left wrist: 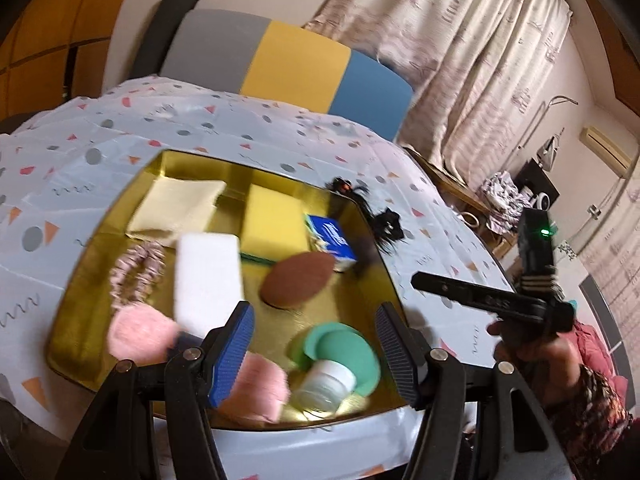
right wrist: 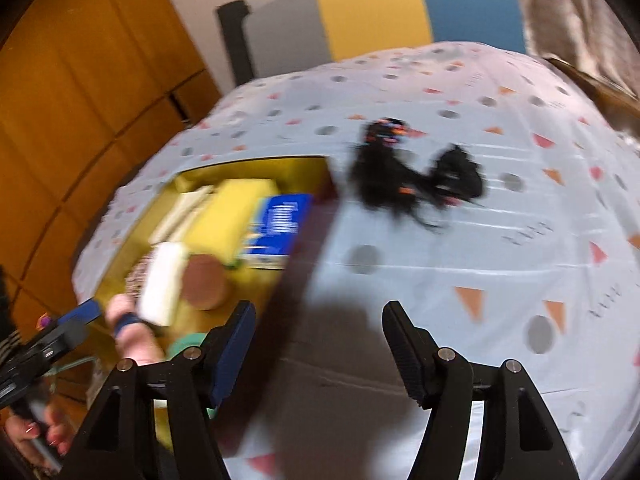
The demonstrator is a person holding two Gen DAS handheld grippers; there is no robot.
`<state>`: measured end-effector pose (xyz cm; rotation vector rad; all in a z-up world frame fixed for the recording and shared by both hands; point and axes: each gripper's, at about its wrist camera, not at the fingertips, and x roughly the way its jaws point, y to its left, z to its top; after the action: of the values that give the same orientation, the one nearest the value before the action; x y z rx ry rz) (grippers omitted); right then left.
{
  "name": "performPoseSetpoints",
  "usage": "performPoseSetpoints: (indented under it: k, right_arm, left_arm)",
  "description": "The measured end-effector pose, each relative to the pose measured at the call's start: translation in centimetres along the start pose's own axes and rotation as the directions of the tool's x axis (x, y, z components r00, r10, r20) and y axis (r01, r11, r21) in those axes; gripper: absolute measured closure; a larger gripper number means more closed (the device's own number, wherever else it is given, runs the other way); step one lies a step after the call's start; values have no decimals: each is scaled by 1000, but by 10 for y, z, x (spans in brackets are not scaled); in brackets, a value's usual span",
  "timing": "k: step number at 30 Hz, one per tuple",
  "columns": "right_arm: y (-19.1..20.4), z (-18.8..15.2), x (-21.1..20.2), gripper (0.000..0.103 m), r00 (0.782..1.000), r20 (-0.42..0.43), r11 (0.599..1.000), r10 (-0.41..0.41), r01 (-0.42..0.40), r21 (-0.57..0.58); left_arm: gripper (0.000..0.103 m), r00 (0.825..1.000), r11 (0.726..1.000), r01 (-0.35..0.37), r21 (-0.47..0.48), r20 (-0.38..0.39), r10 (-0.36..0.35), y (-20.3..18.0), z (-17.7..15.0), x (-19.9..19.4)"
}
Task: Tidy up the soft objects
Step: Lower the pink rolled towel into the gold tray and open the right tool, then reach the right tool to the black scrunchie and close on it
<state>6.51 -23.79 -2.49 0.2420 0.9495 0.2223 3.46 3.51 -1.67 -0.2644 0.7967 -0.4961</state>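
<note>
Left wrist view: the left gripper [left wrist: 316, 344] hangs with jaws apart and empty over the shallow gold rectangular tray [left wrist: 72, 344], where the soft things are gathered: white foam block [left wrist: 209, 276], yellow sponge [left wrist: 274, 220], pink fluffy puffs [left wrist: 140, 334].

Right wrist view: the right gripper [right wrist: 320, 352], spread and empty, faces the 1 stray, a black furry hair tie [right wrist: 412, 176] just beside the tray's far corner, likely next.

Each tool has black plastic arms with silver screws and ribbed blue pads: left tool [left wrist: 316, 354], right tool [right wrist: 320, 354]. The person's sleeve [left wrist: 596, 408] beside the left tool is dark, patterned red.
</note>
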Motion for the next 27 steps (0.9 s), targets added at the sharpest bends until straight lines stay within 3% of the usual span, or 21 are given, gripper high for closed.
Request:
performPoseSetpoints:
  k: [8, 13, 17, 23, 25, 27]
  right_arm:
    - [-67, 28, 11, 36, 990, 31, 982, -135, 130, 133]
    - [-90, 68, 25, 25, 973, 72, 955, -220, 200, 218]
    - [-103, 103, 50, 25, 971, 60, 935, -231, 205, 290]
    - [-121, 125, 95, 25, 974, -10, 904, -226, 213, 369]
    - [-122, 126, 103, 29, 975, -25, 904, -222, 215, 370]
    - [-122, 124, 109, 44, 977, -37, 910, -209, 209, 358]
  left_arm:
    - [39, 999, 999, 35, 9, -20, -35, -22, -3, 9]
    - [39, 999, 999, 37, 9, -27, -36, -29, -1, 13]
    - [39, 999, 999, 32, -3, -40, -32, -28, 0, 16]
    - [39, 999, 1000, 17, -24, -40, -18, -23, 5, 16]
    - [39, 999, 999, 14, -31, -41, -15, -21, 7, 17]
    - [39, 999, 999, 11, -41, -45, -13, -20, 9, 20]
